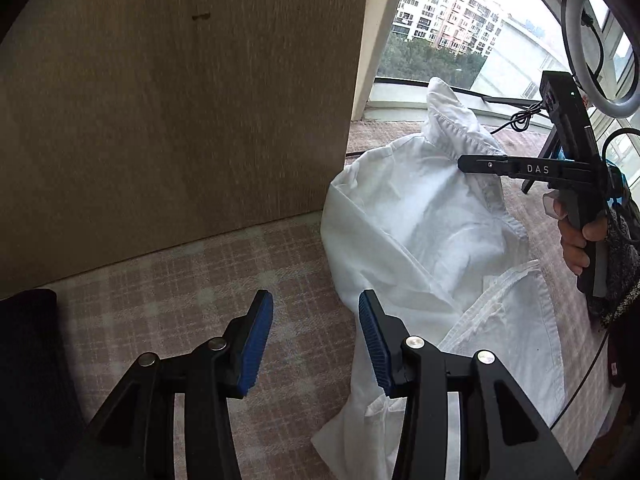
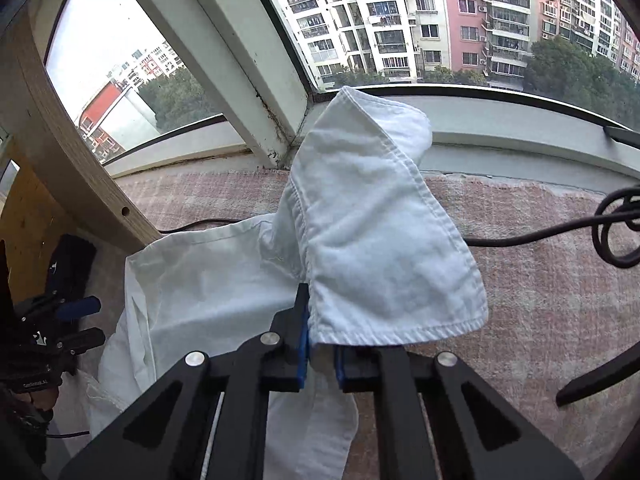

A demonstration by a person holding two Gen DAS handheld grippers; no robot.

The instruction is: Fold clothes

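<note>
Two grippers | right gripper (image 2: 320,356) pinches collar of crumpled white cotton shirt (image 1: 420,232) lying on pink checked cloth (image 1: 180,280), near window | left gripper (image 1: 316,340) half open, empty | step: spreading; next: grasp opposite shoulder.

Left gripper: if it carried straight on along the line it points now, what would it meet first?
Probably the pink plaid cloth covering the surface. The left gripper tilts downward with open jaws, nothing between them. The white shirt lies just right of that line, its edge by the right finger, so depth leaves some doubt.
</note>
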